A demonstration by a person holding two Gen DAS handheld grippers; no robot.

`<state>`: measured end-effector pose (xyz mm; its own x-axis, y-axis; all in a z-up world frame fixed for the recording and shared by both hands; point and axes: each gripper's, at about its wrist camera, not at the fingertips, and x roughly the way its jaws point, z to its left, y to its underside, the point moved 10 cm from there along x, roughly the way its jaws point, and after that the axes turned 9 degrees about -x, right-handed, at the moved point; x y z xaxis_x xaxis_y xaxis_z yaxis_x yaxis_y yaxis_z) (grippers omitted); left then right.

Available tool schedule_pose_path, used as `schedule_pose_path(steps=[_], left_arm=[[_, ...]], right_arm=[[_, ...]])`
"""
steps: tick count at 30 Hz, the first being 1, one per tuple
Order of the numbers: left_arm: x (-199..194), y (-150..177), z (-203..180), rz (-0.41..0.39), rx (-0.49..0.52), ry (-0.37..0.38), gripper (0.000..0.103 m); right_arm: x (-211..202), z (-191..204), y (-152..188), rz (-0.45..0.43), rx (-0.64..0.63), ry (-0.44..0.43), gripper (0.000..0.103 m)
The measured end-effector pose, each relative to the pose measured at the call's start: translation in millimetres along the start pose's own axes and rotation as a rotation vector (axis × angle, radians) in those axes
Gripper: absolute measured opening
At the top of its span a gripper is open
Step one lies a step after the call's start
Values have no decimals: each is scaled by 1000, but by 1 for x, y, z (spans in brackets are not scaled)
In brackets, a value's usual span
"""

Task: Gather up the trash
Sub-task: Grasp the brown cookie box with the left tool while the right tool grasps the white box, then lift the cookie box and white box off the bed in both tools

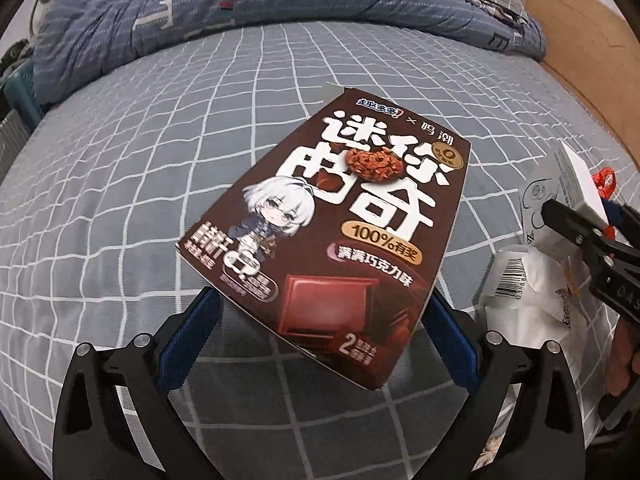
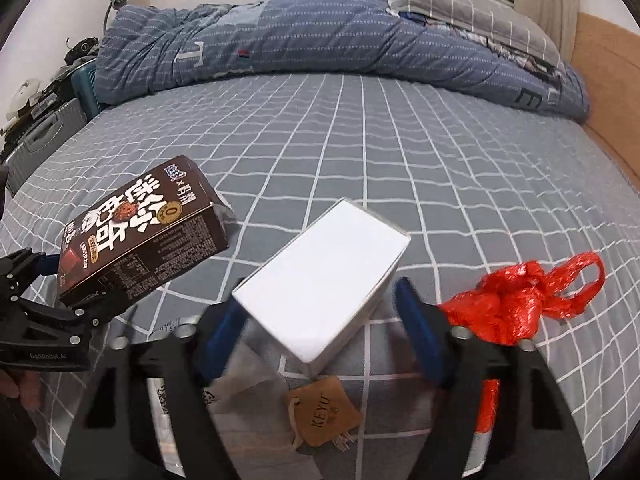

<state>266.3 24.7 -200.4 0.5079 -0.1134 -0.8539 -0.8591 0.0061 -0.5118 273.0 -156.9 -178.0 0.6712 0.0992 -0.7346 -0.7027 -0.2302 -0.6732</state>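
Note:
My left gripper (image 1: 324,312) is shut on a brown chocolate cookie box (image 1: 332,224) and holds it above the bed. The box and that gripper also show at the left of the right wrist view (image 2: 140,236). My right gripper (image 2: 320,308) is shut on a white box (image 2: 324,276), held tilted above the bed. The white box shows at the right edge of the left wrist view (image 1: 580,188). A red plastic bag (image 2: 520,300) lies on the sheet to the right. A brown paper tag (image 2: 324,412) lies under the right gripper.
The bed has a grey checked sheet (image 2: 400,152). A blue quilt (image 2: 320,36) is bunched along the far side. White crumpled wrappers with a barcode (image 1: 532,292) lie at the right. A wooden bed frame (image 2: 608,92) runs along the right. Suitcases (image 2: 44,140) stand at the left.

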Motion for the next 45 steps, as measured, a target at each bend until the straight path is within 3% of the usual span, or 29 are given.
schedule_pose_path(steps=[5, 18, 20, 22, 28, 33, 40, 45], left_arm=[[3, 5, -2, 0, 13, -10, 87], [1, 6, -3, -8, 3, -7, 80], [1, 5, -3, -6, 2, -14, 81], [0, 6, 1, -2, 7, -46, 96], [-24, 11, 12, -2, -22, -25, 97], [-49, 4, 12, 5, 54, -6, 97], [-27, -34, -12, 159, 405, 0, 97], [-11, -44, -28, 231, 522, 78, 97]], right_arm=[[-4, 2, -1, -7, -21, 12, 54], [-7, 0, 0, -10, -15, 11, 49], [-7, 0, 0, -9, -15, 11, 48], [-7, 0, 0, -9, -16, 9, 48], [-9, 3, -1, -4, -20, -7, 48], [-15, 5, -4, -9, -25, -28, 47], [-17, 1, -4, -9, -18, -41, 45], [-15, 0, -4, -6, -14, -46, 45]])
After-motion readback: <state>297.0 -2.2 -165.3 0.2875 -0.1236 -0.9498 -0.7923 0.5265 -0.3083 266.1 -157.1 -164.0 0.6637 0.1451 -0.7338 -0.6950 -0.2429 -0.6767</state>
